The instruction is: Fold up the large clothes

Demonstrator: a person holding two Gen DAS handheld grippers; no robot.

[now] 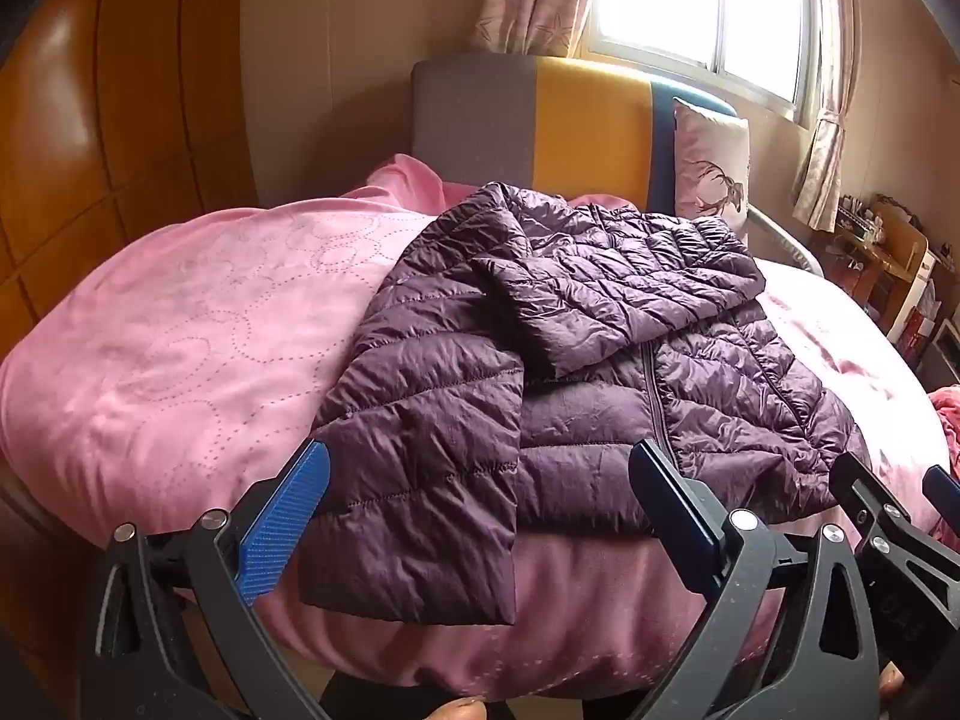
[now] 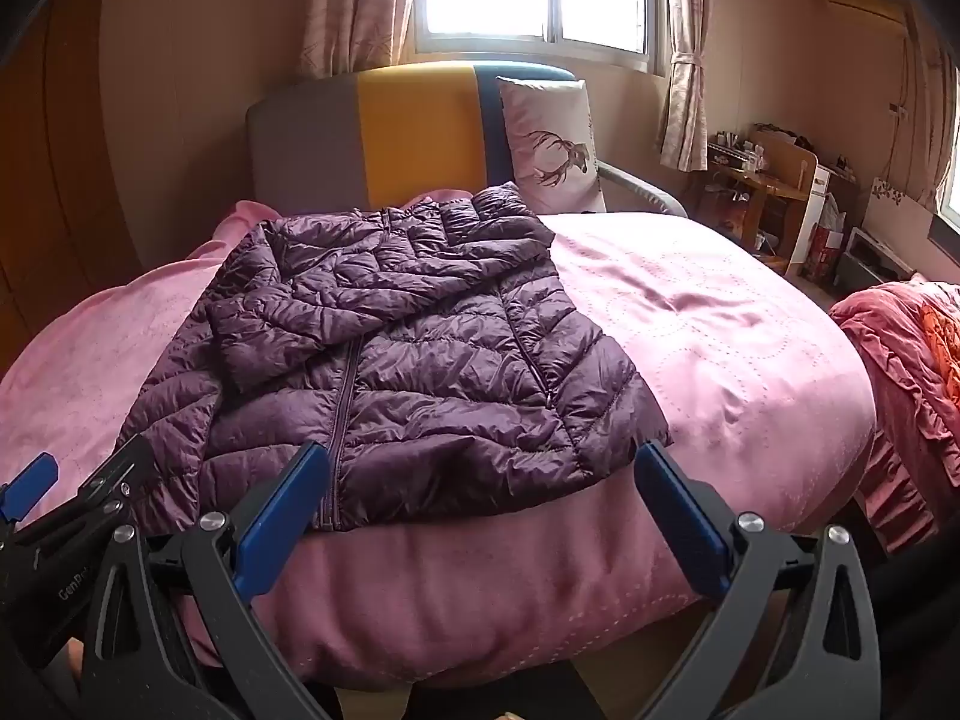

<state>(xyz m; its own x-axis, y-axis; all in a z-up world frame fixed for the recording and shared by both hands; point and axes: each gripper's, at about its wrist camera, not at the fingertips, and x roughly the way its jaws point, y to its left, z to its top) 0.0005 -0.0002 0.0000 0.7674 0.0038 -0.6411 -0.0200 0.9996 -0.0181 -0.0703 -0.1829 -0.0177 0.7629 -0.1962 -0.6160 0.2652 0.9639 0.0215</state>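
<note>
A purple quilted puffer jacket [image 1: 600, 324] [image 2: 408, 348] lies front up on a pink bed cover [image 1: 198, 324] [image 2: 720, 330], zipper shut. Both sleeves are folded in; one crosses the chest, the other runs down and hangs over the bed's near edge [image 1: 420, 516]. My left gripper [image 1: 480, 480] stands open just before the hem, nothing between its blue pads. My right gripper [image 2: 480, 480] is open too, at the jacket's hem near the bed edge, holding nothing. Each gripper shows at the edge of the other's view: the right gripper [image 1: 900, 492] and the left gripper [image 2: 72, 480].
A grey, yellow and blue headboard [image 2: 414, 138] with a deer-print pillow [image 2: 552, 150] stands behind the bed. A wooden wardrobe [image 1: 90, 120] is at the left. At the right sit a cluttered desk [image 2: 768, 180] and a red blanket pile [image 2: 912, 354].
</note>
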